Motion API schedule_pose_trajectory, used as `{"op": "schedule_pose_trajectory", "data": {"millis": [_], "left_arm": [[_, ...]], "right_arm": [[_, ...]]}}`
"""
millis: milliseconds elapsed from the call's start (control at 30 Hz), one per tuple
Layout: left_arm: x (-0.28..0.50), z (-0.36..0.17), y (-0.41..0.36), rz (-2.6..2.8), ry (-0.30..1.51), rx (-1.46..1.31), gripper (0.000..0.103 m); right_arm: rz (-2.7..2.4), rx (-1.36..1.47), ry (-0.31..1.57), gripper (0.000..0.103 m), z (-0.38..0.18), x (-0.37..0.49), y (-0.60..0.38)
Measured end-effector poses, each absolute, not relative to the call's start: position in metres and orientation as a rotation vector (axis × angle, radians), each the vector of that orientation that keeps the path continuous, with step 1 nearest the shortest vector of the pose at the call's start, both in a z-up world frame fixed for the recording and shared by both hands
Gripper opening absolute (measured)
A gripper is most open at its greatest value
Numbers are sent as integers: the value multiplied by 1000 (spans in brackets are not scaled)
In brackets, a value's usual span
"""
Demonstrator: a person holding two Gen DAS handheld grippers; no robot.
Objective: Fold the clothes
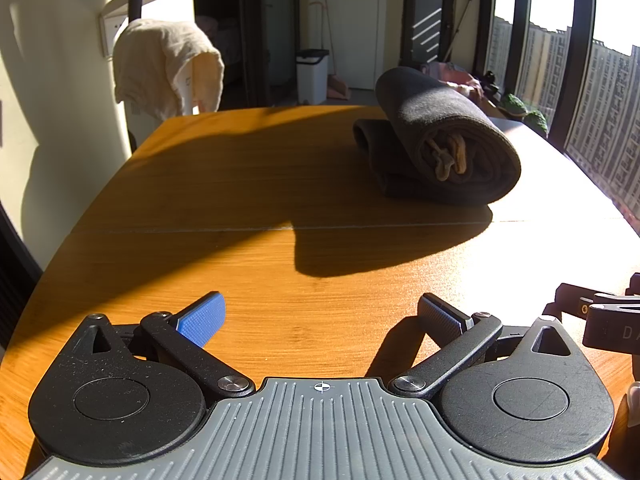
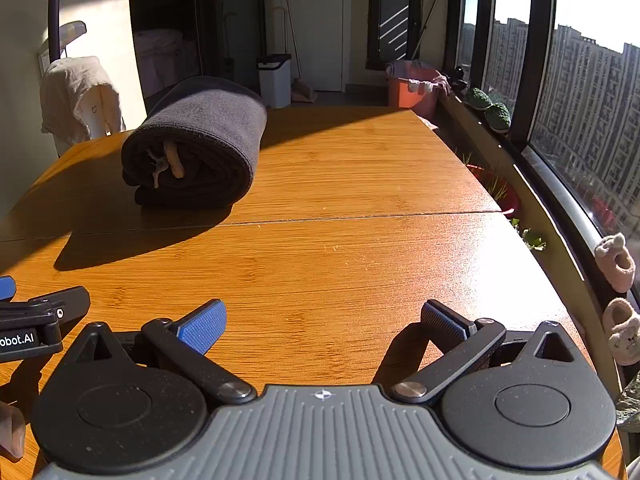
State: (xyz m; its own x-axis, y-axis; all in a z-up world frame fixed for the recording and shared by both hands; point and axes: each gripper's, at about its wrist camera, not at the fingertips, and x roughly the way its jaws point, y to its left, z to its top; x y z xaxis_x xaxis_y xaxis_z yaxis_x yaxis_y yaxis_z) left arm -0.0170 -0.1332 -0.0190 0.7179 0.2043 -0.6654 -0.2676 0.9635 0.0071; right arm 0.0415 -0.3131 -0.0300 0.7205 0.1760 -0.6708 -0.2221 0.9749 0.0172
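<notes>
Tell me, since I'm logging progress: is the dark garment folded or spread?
Folded: the dark garment lies as a compact roll on the table, drawstring showing at its end.

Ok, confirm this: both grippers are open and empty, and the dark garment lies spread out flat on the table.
Not flat: the dark garment is rolled into a bundle on the table, as the right wrist view shows. The left gripper and right gripper are indeed open and empty.

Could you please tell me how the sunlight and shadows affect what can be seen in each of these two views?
Left wrist view: low sun from the window side throws a long shadow of the dark rolled garment across the wooden table, whose right edge is blown out. Right wrist view: glare whitens the table near the window; the garment stays readable. Both show fisheye bending at the edges.
</notes>
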Motion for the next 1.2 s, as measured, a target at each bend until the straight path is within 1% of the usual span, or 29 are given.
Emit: {"op": "schedule_pose_trajectory", "data": {"millis": [1200], "left_arm": [[-16, -20, -133, 253, 723, -86, 103]], "right_arm": [[150, -38, 714, 103, -32, 32, -314]]}}
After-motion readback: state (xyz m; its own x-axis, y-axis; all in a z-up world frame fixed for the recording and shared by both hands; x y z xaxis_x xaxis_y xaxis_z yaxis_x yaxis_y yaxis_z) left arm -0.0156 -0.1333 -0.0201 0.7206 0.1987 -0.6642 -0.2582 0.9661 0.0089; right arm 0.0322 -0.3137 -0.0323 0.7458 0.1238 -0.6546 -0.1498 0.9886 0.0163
